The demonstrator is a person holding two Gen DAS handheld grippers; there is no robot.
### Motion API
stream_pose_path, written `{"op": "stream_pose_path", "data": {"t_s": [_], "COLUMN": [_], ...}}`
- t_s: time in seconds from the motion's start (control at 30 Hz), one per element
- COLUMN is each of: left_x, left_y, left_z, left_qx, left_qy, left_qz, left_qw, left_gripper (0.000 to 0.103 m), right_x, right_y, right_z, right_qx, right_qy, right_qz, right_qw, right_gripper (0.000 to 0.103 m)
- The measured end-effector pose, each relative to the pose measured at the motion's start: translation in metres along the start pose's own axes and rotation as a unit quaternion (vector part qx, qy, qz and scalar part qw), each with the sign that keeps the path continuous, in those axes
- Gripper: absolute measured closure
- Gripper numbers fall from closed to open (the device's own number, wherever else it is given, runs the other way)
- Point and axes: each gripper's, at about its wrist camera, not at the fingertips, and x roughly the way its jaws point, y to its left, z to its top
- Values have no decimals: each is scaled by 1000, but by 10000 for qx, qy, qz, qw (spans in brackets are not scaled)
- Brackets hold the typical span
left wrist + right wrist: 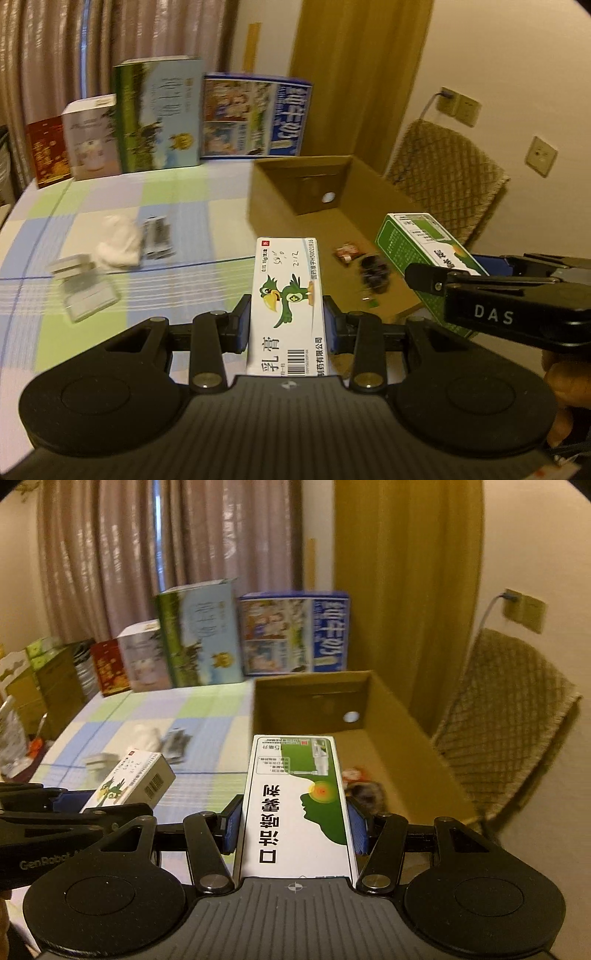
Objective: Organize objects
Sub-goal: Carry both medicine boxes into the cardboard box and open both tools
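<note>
Two hand-held grippers clamped: left [287,325] on ointment box [286,295], right [294,825] on spray box [295,805].

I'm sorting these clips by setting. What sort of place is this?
Probably a room in a home: floor-length curtains, a table with a checked cloth, and a chair draped with a woven throw.

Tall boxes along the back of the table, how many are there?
4, side by side before the curtain: red box, white box, green box, blue box. Others may be hidden.
</note>
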Motion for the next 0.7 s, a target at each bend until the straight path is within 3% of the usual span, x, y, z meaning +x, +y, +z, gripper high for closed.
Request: {"op": "stream_pose_path", "data": {"t_s": [0.33, 0.7], "left_x": [15, 34], "left_y": [-45, -63], "left_z": [14, 26], "left_qx": [211, 316], "left_qy": [30, 84], "left_qz": [-283, -382], "left_qw": [9994, 9987], "left_gripper": [71, 71], "right_x": [-14, -5], "right_y": [-44, -67], "right_z": [-4, 0], "right_qx": [229, 314], "right_qy": [-26, 13], "right_qz": [-215, -236], "right_qw": [9995, 9992], "right_gripper": [50, 50]}}
